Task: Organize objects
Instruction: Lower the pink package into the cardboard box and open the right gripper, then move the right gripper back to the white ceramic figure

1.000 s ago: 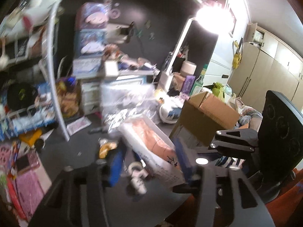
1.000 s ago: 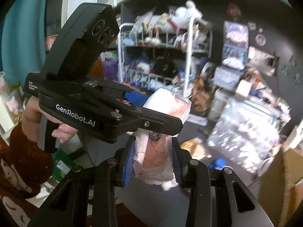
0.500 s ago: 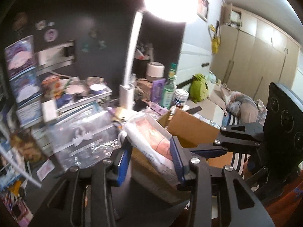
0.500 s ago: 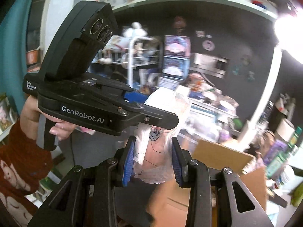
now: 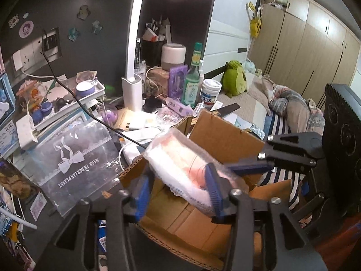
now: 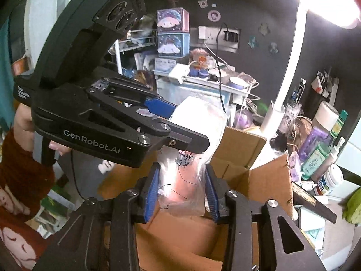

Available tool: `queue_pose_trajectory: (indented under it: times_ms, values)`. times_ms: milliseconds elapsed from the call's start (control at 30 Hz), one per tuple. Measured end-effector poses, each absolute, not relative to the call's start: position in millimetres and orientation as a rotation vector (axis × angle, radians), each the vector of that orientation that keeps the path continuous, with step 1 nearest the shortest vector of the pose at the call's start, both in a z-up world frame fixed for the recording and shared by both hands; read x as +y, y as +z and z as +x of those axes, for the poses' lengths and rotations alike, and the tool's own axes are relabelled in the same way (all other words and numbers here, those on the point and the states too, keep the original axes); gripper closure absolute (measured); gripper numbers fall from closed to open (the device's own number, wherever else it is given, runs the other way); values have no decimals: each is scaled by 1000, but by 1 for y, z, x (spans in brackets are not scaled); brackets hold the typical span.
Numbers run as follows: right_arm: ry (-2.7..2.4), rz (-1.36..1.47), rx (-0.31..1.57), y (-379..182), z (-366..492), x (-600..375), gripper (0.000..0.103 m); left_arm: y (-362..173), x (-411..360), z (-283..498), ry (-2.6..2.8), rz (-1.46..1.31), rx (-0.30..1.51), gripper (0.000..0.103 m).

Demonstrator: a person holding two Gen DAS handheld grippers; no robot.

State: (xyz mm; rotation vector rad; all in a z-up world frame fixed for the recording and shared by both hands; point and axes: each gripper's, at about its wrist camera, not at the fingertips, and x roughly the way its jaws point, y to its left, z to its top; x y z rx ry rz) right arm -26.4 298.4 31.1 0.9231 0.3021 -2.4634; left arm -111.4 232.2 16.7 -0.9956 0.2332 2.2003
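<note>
Gripping one clear plastic packet (image 5: 180,164) from both ends, my left gripper (image 5: 178,194) and right gripper (image 6: 180,192) each pinch it between blue pads, holding it over the open cardboard box (image 5: 227,140); farther off on the cluttered desk stand a white lamp base (image 5: 132,92) and a green bottle (image 5: 191,83)

Packet (image 5: 180,158) above box (image 5: 225,140)
</note>
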Motion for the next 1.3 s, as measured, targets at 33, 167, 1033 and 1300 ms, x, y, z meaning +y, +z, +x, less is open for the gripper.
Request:
queue_pose_trajectory:
  times_ms: [33,167,1033,1300]
  values:
    - [-2470,925,309,30,-28,299,57,16,232,-112,2199,-995,237,45]
    - [-2476,943,313,27,-29,300,50,16,231,-112,2192,-990,245,34]
    - [-2438,854,456,44,-11,203,36,43,104,-59,2378,-830,127,20]
    - [-2314,882,479,19,-6,140,36,9,33,-43,2472,-873,37,19]
